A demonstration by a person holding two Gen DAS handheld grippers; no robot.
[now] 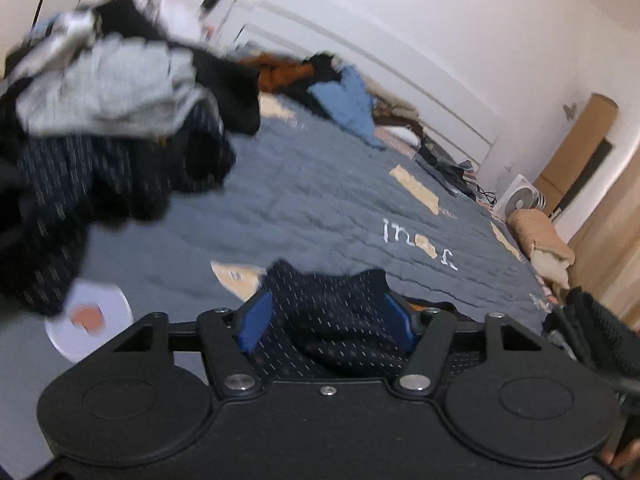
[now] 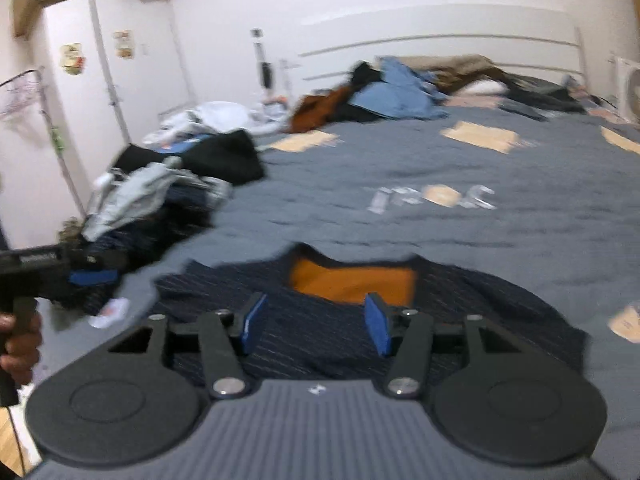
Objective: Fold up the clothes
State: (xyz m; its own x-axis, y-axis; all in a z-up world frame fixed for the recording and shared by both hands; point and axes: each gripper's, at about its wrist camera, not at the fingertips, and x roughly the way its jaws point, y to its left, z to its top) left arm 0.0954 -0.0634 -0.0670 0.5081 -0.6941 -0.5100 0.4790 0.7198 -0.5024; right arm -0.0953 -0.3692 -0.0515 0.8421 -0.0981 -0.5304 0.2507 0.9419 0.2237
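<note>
Navy patterned shirt [image 2: 360, 332] lies flat on the grey bedspread [image 2: 460, 232], long axis running left-right, orange-lined neck opening pointing away toward the headboard; it's right under the right gripper [image 2: 316, 326], whose 2 blue pads sit apart above it; left gripper [image 1: 326, 322] has the shirt's fabric bunched between its pads, though they look fairly wide, so can't tell if it's actually clamped.

Both tools are black, with two round discs and silver screws at the linkage arms. The left gripper [image 1: 326, 320] and the right gripper [image 2: 316, 324] have blue pads [image 2: 378, 322]. The right body is ribbed grey.
</note>
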